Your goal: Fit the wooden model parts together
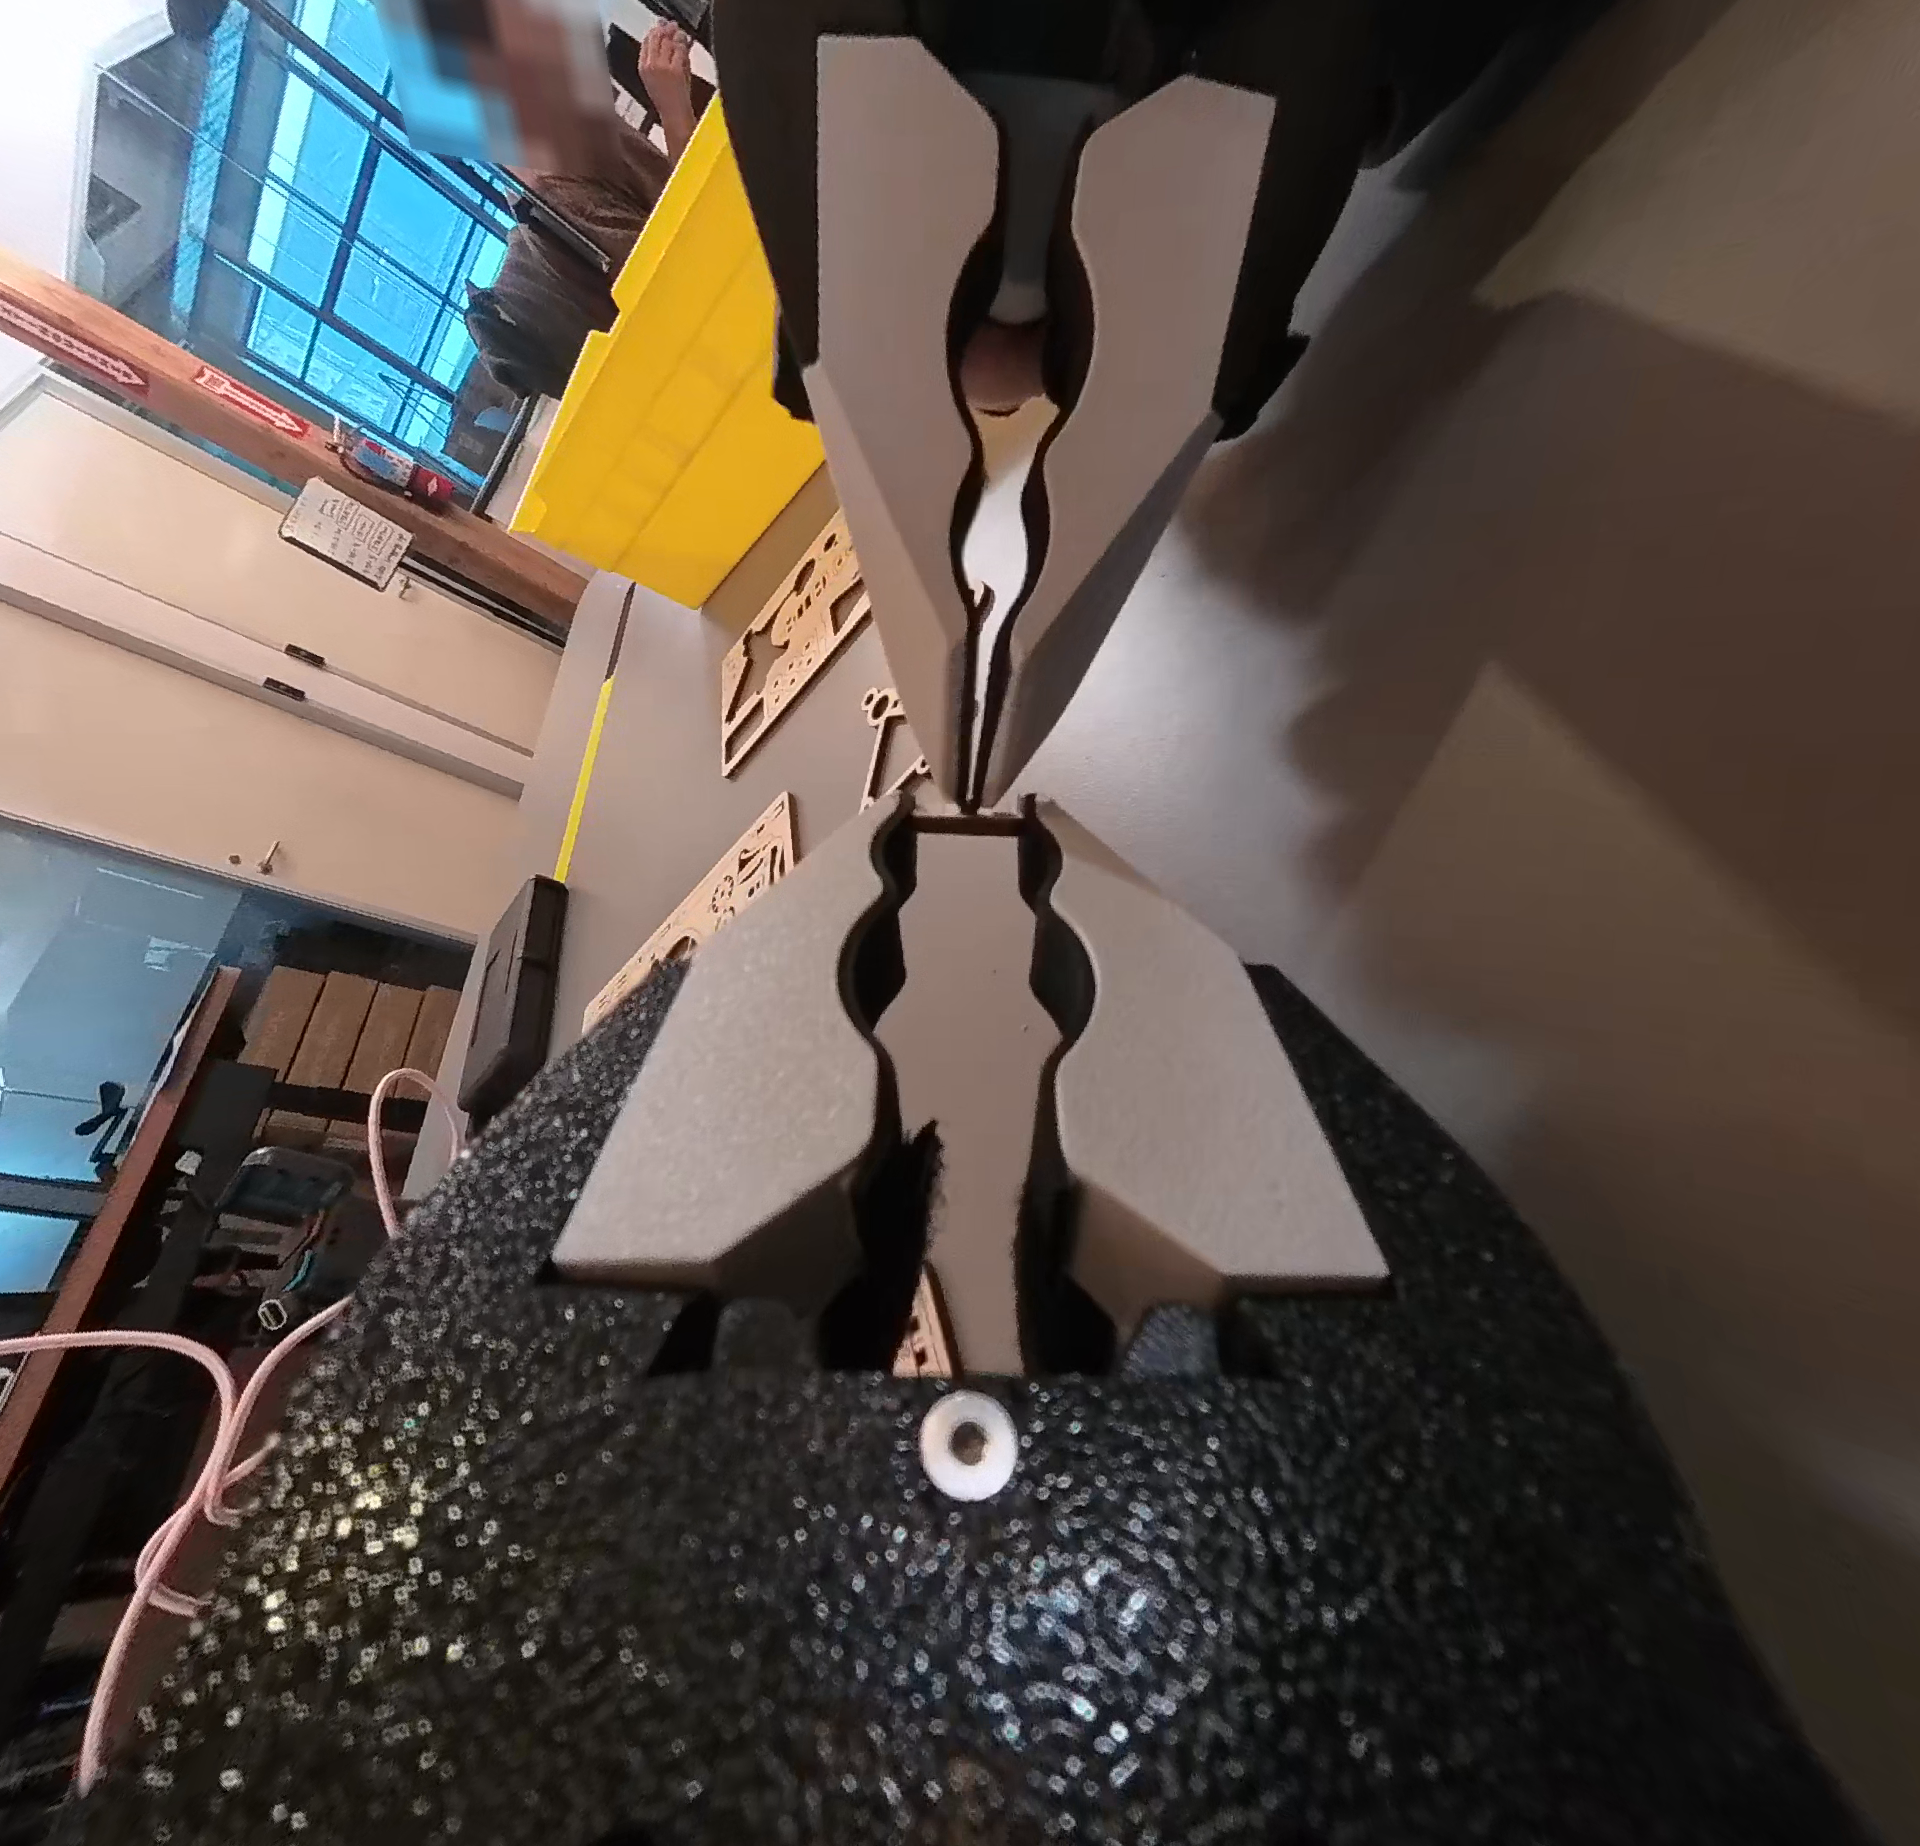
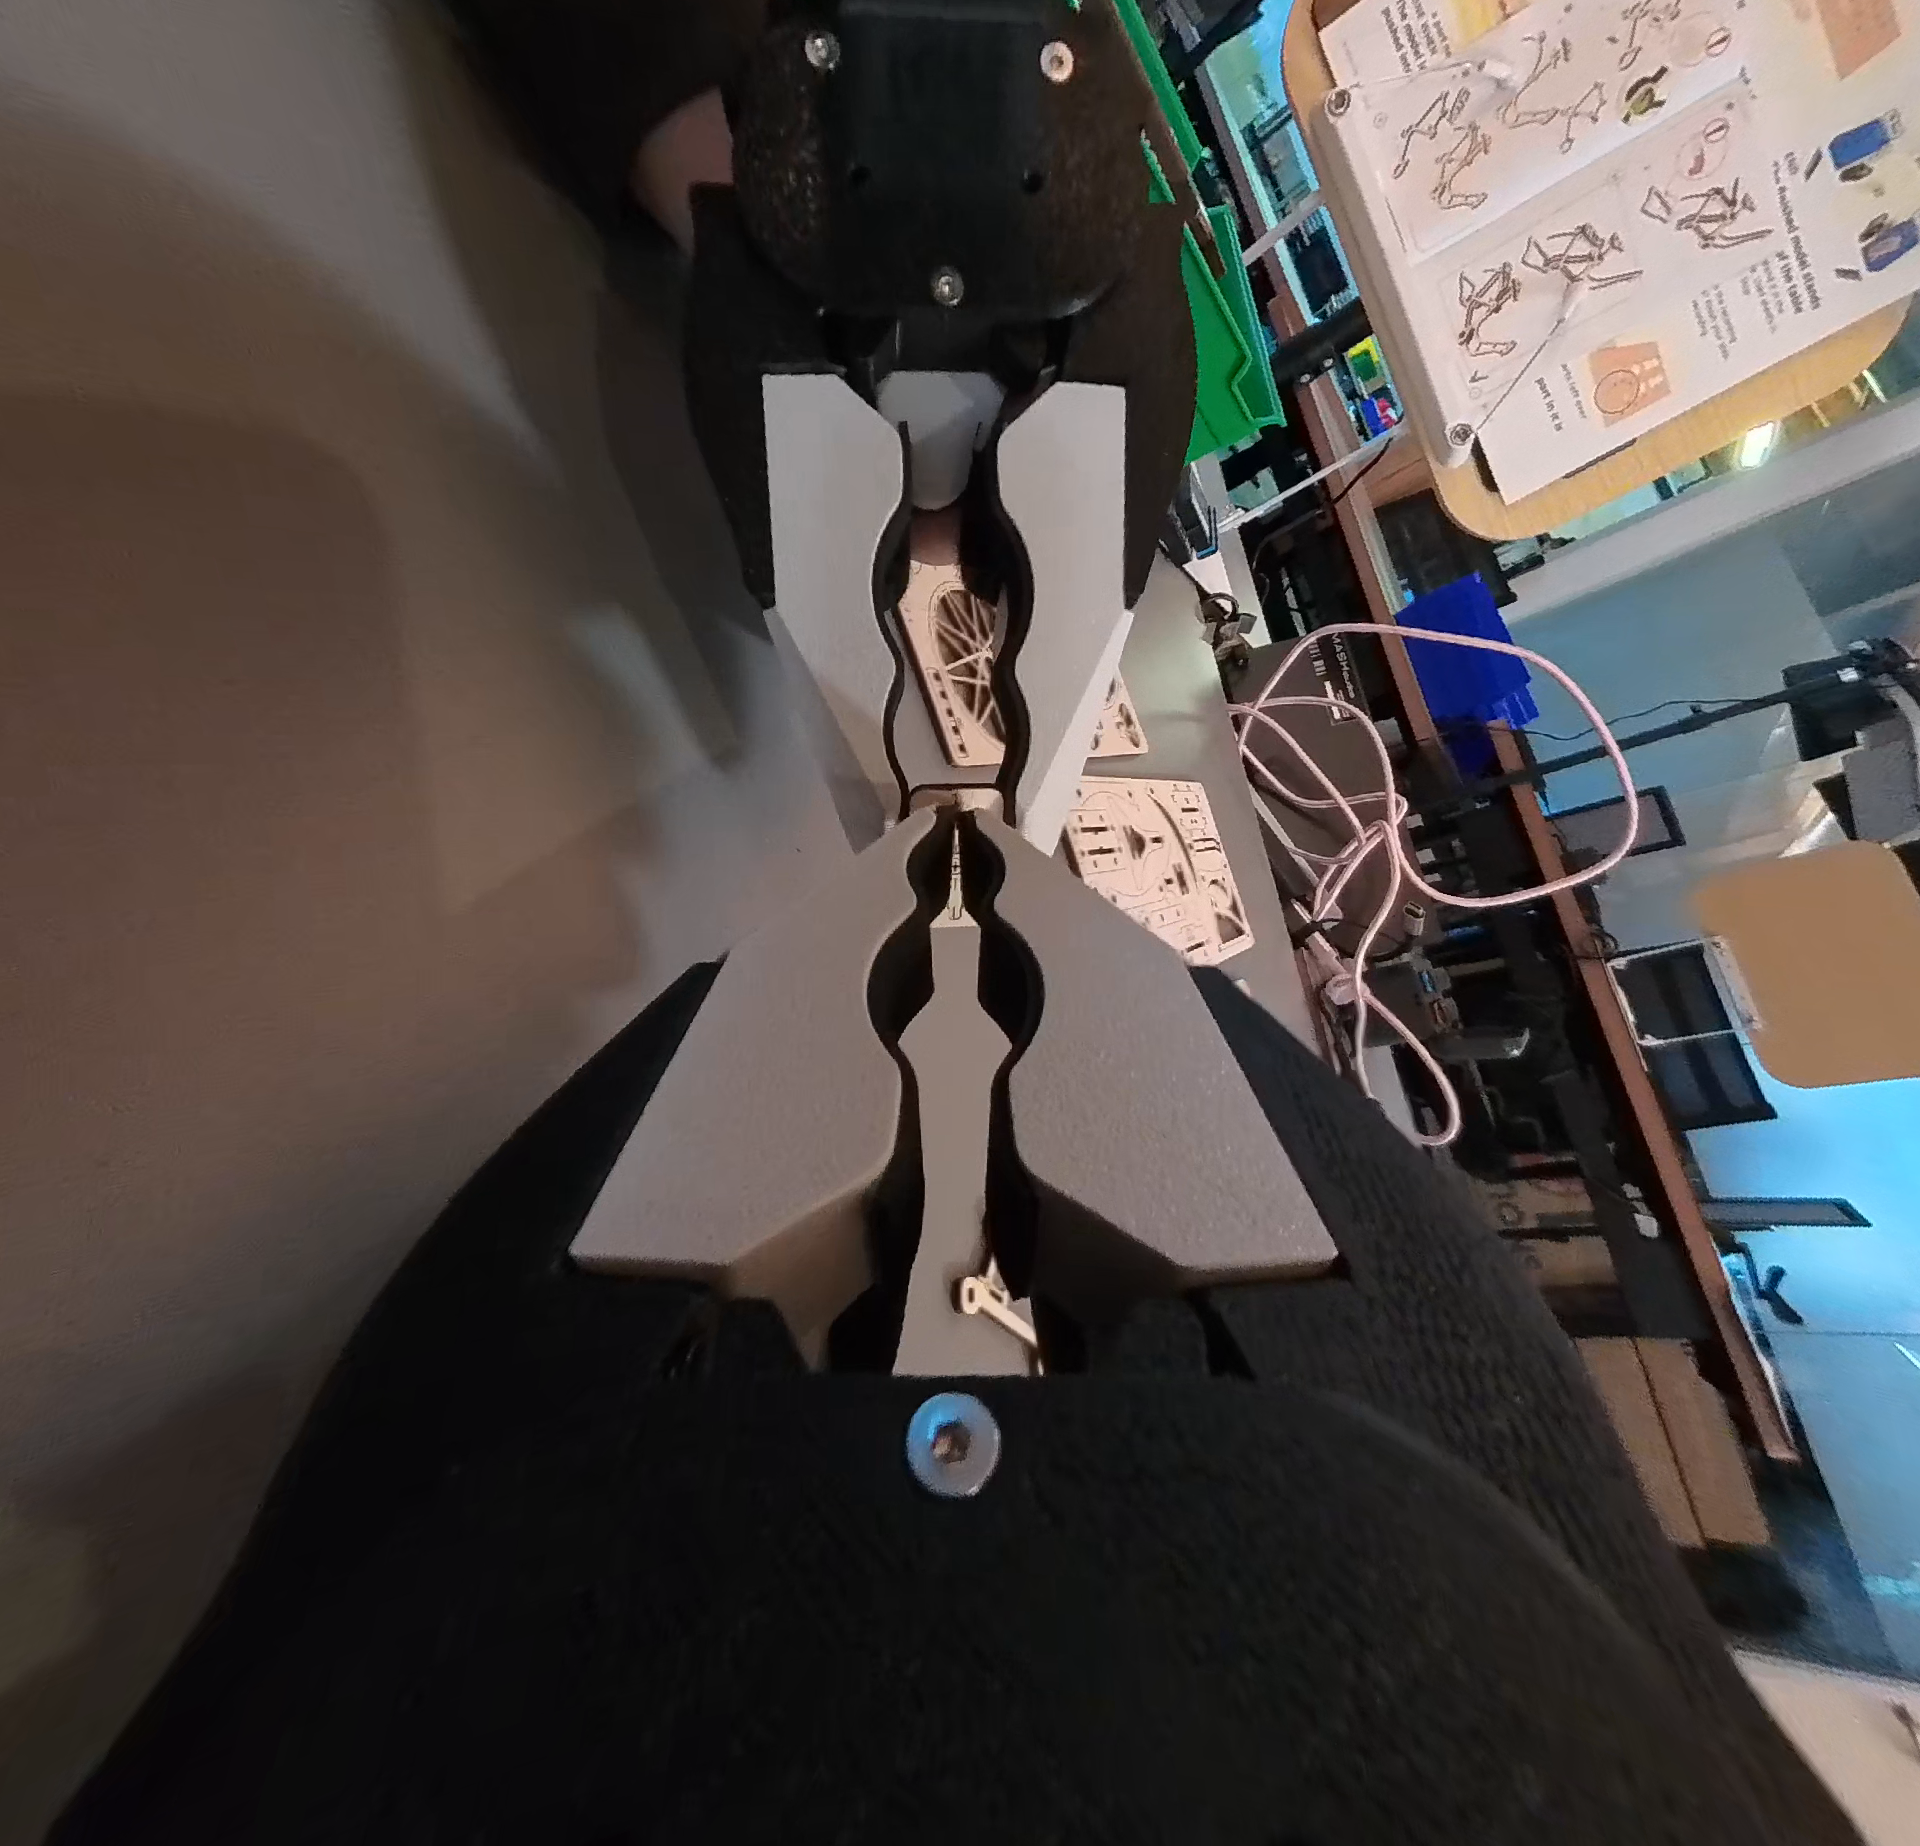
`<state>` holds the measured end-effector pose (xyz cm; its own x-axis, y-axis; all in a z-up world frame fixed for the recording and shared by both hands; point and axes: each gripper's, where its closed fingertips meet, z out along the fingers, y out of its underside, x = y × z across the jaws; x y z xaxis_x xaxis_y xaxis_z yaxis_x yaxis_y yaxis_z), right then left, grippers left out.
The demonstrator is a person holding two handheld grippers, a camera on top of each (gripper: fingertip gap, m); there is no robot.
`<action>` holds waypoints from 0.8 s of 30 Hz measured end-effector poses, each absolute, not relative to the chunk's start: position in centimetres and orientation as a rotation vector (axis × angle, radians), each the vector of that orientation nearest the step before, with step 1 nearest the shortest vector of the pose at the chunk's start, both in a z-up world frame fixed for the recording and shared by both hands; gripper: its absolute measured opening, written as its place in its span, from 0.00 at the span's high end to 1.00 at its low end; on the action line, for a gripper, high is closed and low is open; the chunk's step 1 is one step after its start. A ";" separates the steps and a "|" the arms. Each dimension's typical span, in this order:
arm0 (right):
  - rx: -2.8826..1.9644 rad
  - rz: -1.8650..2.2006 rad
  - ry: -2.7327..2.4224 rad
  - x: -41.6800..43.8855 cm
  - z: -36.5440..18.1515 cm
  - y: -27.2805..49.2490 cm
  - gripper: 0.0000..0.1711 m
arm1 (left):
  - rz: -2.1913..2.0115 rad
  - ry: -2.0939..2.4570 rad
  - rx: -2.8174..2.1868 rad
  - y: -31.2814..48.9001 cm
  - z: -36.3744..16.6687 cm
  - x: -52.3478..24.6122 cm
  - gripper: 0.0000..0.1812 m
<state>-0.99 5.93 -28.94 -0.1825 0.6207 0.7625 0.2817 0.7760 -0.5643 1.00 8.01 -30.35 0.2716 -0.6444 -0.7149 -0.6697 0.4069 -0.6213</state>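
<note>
Two thin pale wooden parts (image 2: 954, 877) meet edge-on between grippers.

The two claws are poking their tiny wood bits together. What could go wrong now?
1. The left claw pinches its flat part only at the very tips, so a push could make it slip or twist.
2. The right claw holds a thin strip edge-on. If it goes in crooked, it might bend or snap.
3. A dropped part could get lost among the wooden sheets.
</note>
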 end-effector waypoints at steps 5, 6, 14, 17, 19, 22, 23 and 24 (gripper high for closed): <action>-0.716 0.341 -1.771 -0.9 -28.9 6.2 1.00 | 0.026 1.402 -1.287 8.2 -30.4 0.9 0.90; -0.723 0.325 -1.759 -0.7 -28.7 6.6 1.00 | 0.044 1.402 -1.298 8.4 -30.6 0.5 0.90; -0.763 0.463 -1.701 -0.4 -27.6 6.3 1.00 | -0.001 1.384 -1.309 8.4 -30.5 0.6 0.90; -0.780 0.474 -1.733 -0.6 -28.4 6.1 0.98 | -0.018 1.386 -1.297 8.1 -30.3 0.9 0.90; -0.786 0.497 -1.741 -0.7 -28.6 5.9 0.95 | -0.022 1.393 -1.292 8.0 -30.3 1.0 0.90; -0.792 0.510 -1.760 -0.7 -28.9 5.7 0.96 | -0.036 1.401 -1.282 7.7 -30.3 1.3 0.90; -0.790 0.513 -1.768 -0.7 -29.0 5.6 0.97 | -0.039 1.404 -1.280 7.7 -30.3 1.3 0.90; -0.788 0.511 -1.771 -0.7 -29.0 5.6 0.97 | -0.036 1.406 -1.280 7.7 -30.3 1.3 0.90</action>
<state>-0.69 5.61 -29.04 -0.2013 0.7247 0.6590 0.2619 0.6881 -0.6767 1.32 7.68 -30.34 0.2751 -0.6776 -0.6820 -0.6414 0.3990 -0.6552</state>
